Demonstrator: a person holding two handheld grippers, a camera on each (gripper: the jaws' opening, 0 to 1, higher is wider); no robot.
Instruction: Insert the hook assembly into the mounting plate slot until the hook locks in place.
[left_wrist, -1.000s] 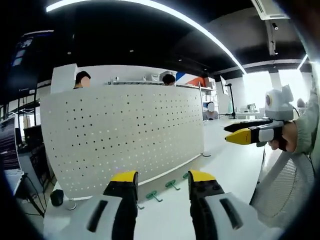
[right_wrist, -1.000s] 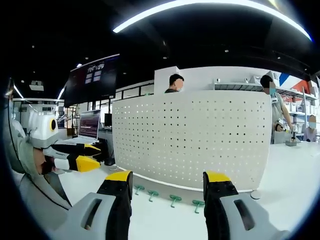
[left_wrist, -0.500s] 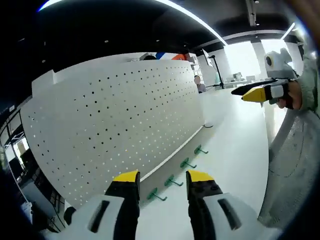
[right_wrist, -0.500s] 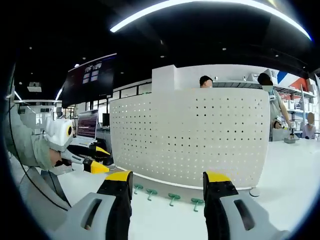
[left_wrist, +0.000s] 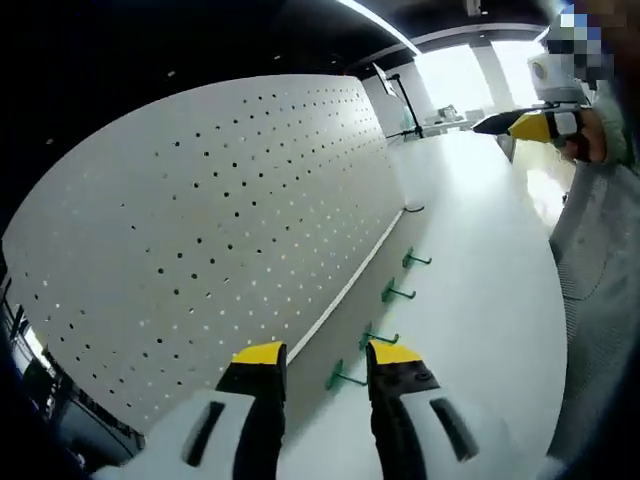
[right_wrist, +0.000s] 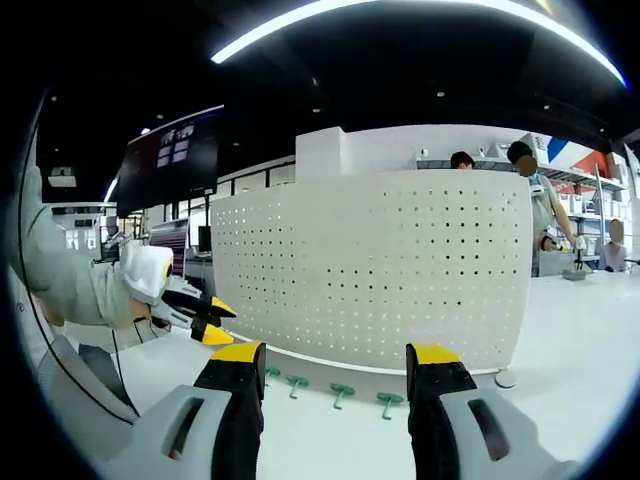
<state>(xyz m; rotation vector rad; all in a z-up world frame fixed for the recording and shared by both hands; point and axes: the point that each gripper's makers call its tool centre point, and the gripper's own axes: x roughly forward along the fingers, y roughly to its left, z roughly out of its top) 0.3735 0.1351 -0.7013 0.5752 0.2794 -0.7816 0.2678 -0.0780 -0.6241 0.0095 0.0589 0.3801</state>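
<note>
left gripper view: left gripper (left_wrist: 316, 356) low over the white table (left_wrist: 480, 290), jaws spread with a clear gap and nothing between them. the white pegboard (left_wrist: 220, 220) stands upright and runs off to the far end. four green hooks (left_wrist: 395, 292) lie loose in a row on the table along its foot, the nearest one just beyond the jaw tips, apart from them. right gripper (left_wrist: 520, 124) shows far off at the upper right, held in a gloved hand; can't tell from here whether its jaws are parted. judgement: task barely begun, no hook picked up, none seated in the board; grasp, lift and insertion all left, and this gripper looks lined up for the nearest hook. right gripper view: right gripper (right_wrist: 335, 362) held level, facing the pegboard square-on, jaws wide apart and empty. the hooks (right_wrist: 342, 392) sit in a row between the tips at the board's base, well ahead. this view adds what the other lacks: the board's whole face, all holes bare, people standing behind it, a dark wall screen (right_wrist: 170, 160), and the left gripper (right_wrist: 205, 318) seen from the side with tips parted. the other view gives the closer look at how the hooks lie.
</note>
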